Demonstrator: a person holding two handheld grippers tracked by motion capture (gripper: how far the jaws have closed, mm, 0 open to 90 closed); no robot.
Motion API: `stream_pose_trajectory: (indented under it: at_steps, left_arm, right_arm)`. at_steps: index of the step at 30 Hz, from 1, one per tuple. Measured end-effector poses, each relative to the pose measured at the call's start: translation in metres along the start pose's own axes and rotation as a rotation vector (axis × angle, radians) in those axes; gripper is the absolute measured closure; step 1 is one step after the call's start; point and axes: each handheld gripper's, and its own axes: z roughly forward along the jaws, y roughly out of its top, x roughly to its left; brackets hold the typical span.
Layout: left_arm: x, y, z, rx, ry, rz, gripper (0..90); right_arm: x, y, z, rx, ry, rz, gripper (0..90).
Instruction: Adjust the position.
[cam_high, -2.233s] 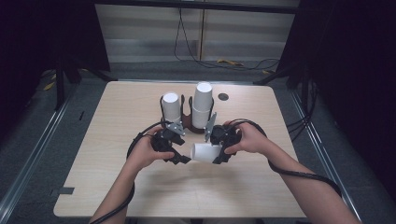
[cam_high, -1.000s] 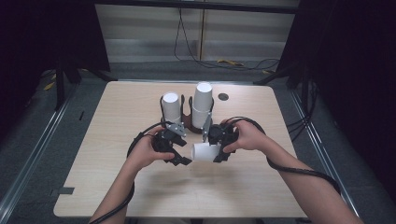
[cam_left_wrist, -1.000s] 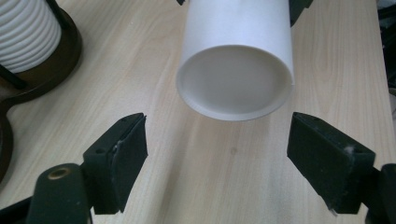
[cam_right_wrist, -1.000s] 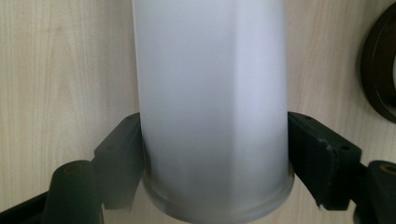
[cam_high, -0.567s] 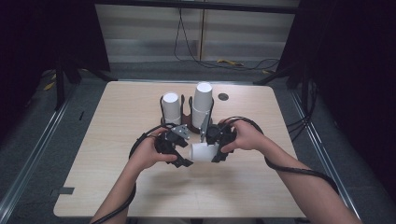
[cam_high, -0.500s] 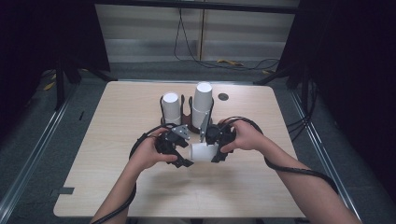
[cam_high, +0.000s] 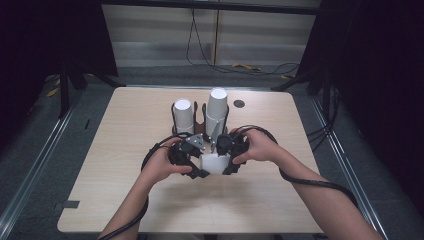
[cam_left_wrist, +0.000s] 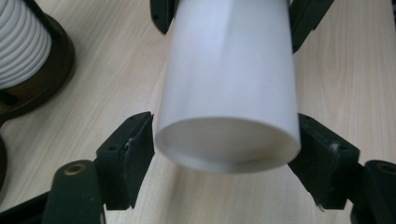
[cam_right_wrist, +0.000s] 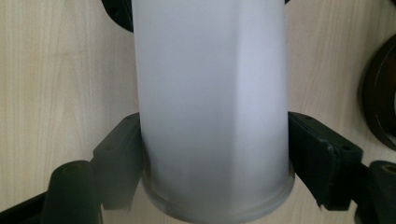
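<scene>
A white paper cup (cam_high: 214, 162) hangs on its side just above the table (cam_high: 125, 200), held from both ends. My left gripper (cam_high: 204, 163) comes at it from the left and my right gripper (cam_high: 227, 161) from the right. In the left gripper view the cup (cam_left_wrist: 229, 84) has one end facing the camera, and my left gripper (cam_left_wrist: 224, 149) has just been closing with the cup between its pads, which now rest on its sides. In the right gripper view my right gripper (cam_right_wrist: 215, 154) is shut on the cup (cam_right_wrist: 210, 93) near its rolled rim.
Two stacks of white cups (cam_high: 183, 112) (cam_high: 217, 107) stand upright in dark holders just beyond the hands. A ribbed stack (cam_left_wrist: 18, 42) on its dark base (cam_left_wrist: 51, 70) is near the left gripper. A dark base (cam_right_wrist: 380, 93) lies near the right gripper. A small dark disc (cam_high: 239, 103) sits farther back.
The left hand has edged in toward the cup and its jaws now sit against the cup's sides. The right hand and the cup have barely shifted.
</scene>
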Motion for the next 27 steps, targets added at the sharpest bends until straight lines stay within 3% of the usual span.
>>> stream_pose_trajectory:
  at_steps: [5,17,27]
  left_arm:
    - [0.0003,-0.0013,0.001,-0.002,-0.007,0.01,33.6]
    - [-0.0024,0.0002,0.0013,0.015,0.004,0.02,34.9]
    - [-0.0003,-0.0006,-0.0046,0.012,-0.005,0.024,35.0]
  right_arm:
    - [-0.0007,0.002,0.0009,-0.001,-0.002,-0.016,23.7]
    - [0.0012,0.001,0.0002,-0.005,-0.011,-0.024,23.9]
    - [-0.0002,-0.0026,-0.0013,-0.054,-0.007,-0.006,20.3]
